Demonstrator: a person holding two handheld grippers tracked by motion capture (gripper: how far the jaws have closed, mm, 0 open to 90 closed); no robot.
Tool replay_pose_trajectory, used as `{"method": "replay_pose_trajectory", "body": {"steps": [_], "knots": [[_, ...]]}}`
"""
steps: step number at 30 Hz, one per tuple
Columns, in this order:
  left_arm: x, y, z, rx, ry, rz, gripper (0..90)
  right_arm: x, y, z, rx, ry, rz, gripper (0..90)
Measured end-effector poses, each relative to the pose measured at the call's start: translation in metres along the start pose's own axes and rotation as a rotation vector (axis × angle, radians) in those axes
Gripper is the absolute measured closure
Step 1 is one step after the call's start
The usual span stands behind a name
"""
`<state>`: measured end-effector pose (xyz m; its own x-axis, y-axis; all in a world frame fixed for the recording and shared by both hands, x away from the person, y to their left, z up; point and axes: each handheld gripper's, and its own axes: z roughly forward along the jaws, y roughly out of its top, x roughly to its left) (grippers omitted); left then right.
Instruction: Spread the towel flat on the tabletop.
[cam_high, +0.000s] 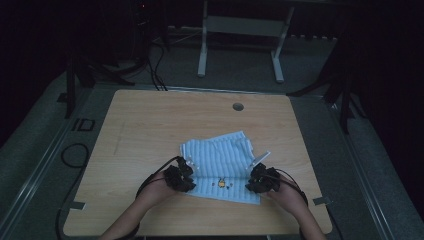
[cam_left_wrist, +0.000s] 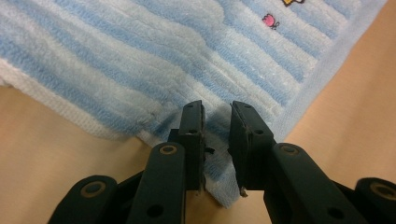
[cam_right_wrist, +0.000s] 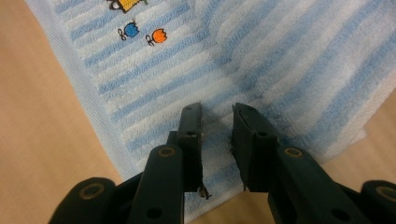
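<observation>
From the high view, a blue-and-white striped towel lies folded on the near middle of the wooden counter, and the person's hands bring both tools to its near edge: left gripper at the towel's left corner, right gripper at its right corner. Over to the left gripper view: the black jaws stand a little apart, towel corner lying in the gap, pads not pressing it, embroidered figures farther up. Now the right gripper view: jaws parted the same way over the striped edge, nothing pinched, small orange and blue embroidery beyond the tips
</observation>
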<state>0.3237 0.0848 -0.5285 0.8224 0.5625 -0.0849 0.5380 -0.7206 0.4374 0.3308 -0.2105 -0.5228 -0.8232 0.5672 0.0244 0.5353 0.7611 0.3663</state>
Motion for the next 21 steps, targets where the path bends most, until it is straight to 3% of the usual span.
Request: {"method": "replay_pose_trajectory", "body": {"steps": [6,10,13,14,17,21], "knots": [[0.022,0.019,0.005,0.031,0.038,0.010,74.5,-0.023,0.016,0.005,0.002,0.009,0.032,72.7],[0.037,0.026,0.009,-0.004,0.046,-0.024,74.4,-0.037,0.026,0.009,0.007,-0.002,0.048,72.7],[0.042,0.030,0.008,-0.008,0.055,-0.019,73.5,-0.046,0.032,0.011,0.008,0.010,0.072,70.5],[0.042,0.030,0.008,-0.008,0.055,-0.019,72.9,-0.046,0.032,0.011,0.008,0.010,0.072,70.5],[0.029,0.028,-0.003,-0.052,0.023,0.040,68.5,-0.033,0.029,0.001,0.002,0.006,0.027,66.7],[0.020,0.025,-0.001,-0.033,0.001,0.107,63.2,-0.017,0.018,-0.008,0.001,0.005,-0.025,62.2]]}}
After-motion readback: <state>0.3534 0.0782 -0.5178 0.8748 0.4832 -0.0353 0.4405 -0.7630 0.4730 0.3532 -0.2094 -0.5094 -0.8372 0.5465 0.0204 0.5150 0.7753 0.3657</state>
